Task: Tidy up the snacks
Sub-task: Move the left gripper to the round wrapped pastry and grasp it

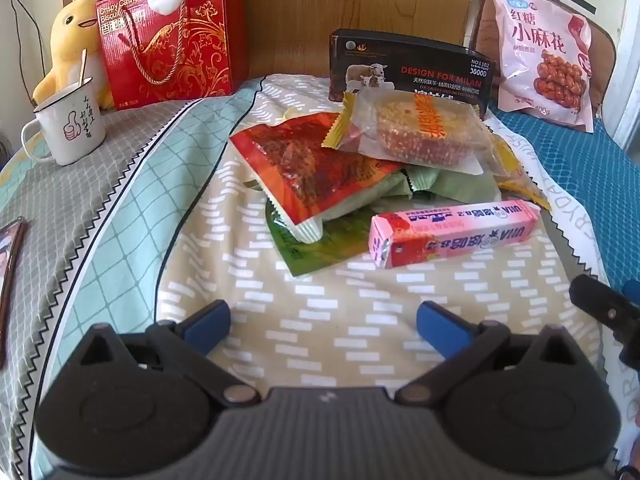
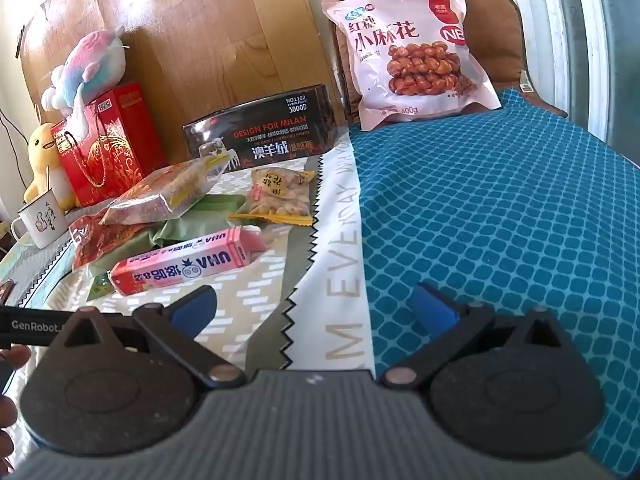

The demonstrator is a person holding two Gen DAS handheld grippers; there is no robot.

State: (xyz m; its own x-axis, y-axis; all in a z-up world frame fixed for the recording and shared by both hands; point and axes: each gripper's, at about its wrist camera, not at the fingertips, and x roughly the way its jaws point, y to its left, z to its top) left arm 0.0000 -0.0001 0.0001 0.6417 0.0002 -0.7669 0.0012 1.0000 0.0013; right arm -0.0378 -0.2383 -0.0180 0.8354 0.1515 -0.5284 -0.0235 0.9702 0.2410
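Note:
A pile of snacks lies on the patterned cloth ahead. A pink UHA candy box (image 1: 454, 232) lies in front, also in the right wrist view (image 2: 184, 266). Behind it are a red packet (image 1: 308, 168), a clear-wrapped sesame cake (image 1: 416, 132), green packets (image 1: 324, 248) and a yellow-trimmed peanut bag (image 2: 282, 194). A black box (image 1: 412, 70) stands behind the pile. A large pink twist-snack bag (image 2: 408, 56) leans on the brown chair. My left gripper (image 1: 323, 326) is open and empty, short of the pile. My right gripper (image 2: 316, 310) is open and empty, right of the pile.
A white mug (image 1: 66, 128), a yellow plush duck (image 1: 74, 40) and a red gift box (image 1: 168, 44) stand at the back left. A teal patterned cloth (image 2: 500, 216) covers the right side. A wooden board (image 2: 192, 40) stands behind. A dark object (image 1: 10, 256) lies at the left edge.

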